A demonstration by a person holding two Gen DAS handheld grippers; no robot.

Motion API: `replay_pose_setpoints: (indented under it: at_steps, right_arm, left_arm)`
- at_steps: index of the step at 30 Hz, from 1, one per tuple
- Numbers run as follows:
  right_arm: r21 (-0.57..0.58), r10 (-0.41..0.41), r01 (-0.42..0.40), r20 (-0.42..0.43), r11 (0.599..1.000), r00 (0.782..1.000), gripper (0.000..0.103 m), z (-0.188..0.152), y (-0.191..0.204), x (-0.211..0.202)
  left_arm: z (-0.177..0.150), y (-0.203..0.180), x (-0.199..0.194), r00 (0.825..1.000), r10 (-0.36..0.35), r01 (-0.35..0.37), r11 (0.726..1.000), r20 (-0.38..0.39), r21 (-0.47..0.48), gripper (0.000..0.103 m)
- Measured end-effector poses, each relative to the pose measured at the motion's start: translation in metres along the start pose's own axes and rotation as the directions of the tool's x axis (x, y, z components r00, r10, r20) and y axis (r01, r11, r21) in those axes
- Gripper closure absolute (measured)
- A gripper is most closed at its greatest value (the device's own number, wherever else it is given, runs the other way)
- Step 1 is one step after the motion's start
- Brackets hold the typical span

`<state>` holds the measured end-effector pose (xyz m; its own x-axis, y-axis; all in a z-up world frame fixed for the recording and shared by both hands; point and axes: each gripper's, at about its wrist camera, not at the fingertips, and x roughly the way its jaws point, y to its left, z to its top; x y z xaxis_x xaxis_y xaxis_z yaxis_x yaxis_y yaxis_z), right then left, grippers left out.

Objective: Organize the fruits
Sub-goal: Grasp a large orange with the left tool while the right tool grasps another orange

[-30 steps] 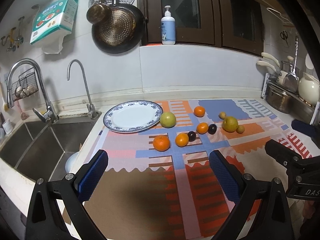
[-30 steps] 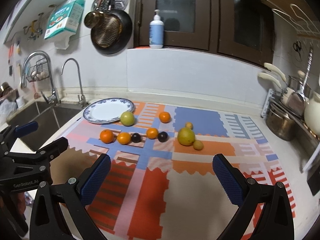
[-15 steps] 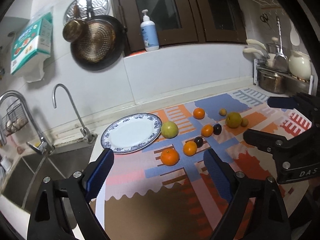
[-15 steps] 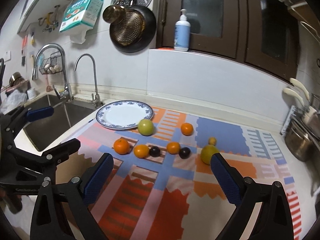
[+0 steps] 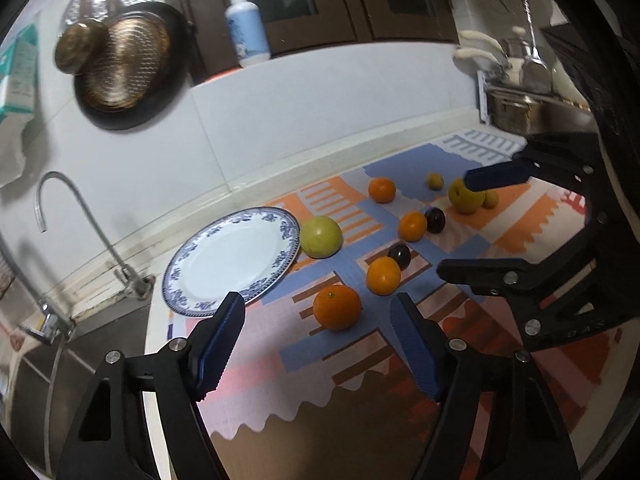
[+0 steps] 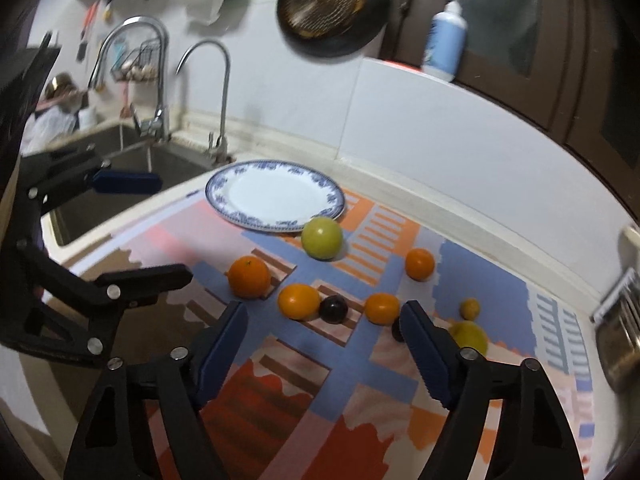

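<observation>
A blue-rimmed white plate (image 5: 232, 258) (image 6: 276, 196) lies empty on the patterned mat near the sink. A green apple (image 5: 321, 237) (image 6: 322, 238) rests against its rim. Several oranges, among them the nearest large orange (image 5: 337, 306) (image 6: 249, 277), two dark plums (image 5: 399, 255) (image 6: 333, 309) and yellow fruits (image 5: 464, 199) (image 6: 470, 336) lie scattered on the mat. My left gripper (image 5: 320, 346) is open and empty, just before the large orange. My right gripper (image 6: 324, 346) is open and empty above the plums and small oranges.
A sink (image 6: 132, 168) with two taps (image 6: 218, 92) lies left of the mat. A pan (image 5: 124, 68) hangs on the wall, a soap bottle (image 5: 246, 20) stands on the ledge. A dish rack with pots (image 5: 524, 96) stands at the far right.
Both grippers have moved forward and closer to the fruit, tilting as they went. The fruit and plate have not moved. Both stay open.
</observation>
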<state>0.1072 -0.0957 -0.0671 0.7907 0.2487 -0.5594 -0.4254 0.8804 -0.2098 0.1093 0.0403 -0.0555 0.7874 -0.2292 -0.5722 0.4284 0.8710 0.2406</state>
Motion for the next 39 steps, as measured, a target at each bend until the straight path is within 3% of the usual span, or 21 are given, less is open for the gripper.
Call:
replay_pose_setpoints:
  at_steps: [4, 13, 26, 39]
  right_arm:
    - [-0.073, 0.021, -0.023, -0.021, 0.997, 1.0, 0.031, 0.001, 0.002, 0.02]
    - [-0.197, 0.09, -0.102, -0.069, 0.975, 0.994, 0.045, 0.002, 0.009, 0.06]
    - [-0.267, 0.151, -0.179, -0.121, 0.947, 0.981, 0.056, 0.001, 0.012, 0.092]
    - [-0.267, 0.194, -0.224, -0.136, 0.937, 0.972, 0.064, 0.001, 0.01, 0.095]
  left_arm:
    - [-0.003, 0.004, 0.019, 0.998, -0.05, 0.051, 0.998, -0.035, 0.02, 0.037]
    - [-0.009, 0.013, 0.052, 0.99, -0.115, 0.118, 0.992, -0.081, 0.039, 0.044]
    - [-0.013, 0.015, 0.079, 0.973, -0.187, 0.196, 0.979, -0.137, 0.056, 0.053]
    - [-0.016, 0.015, 0.086, 0.962, -0.218, 0.221, 0.975, -0.166, -0.003, 0.064]
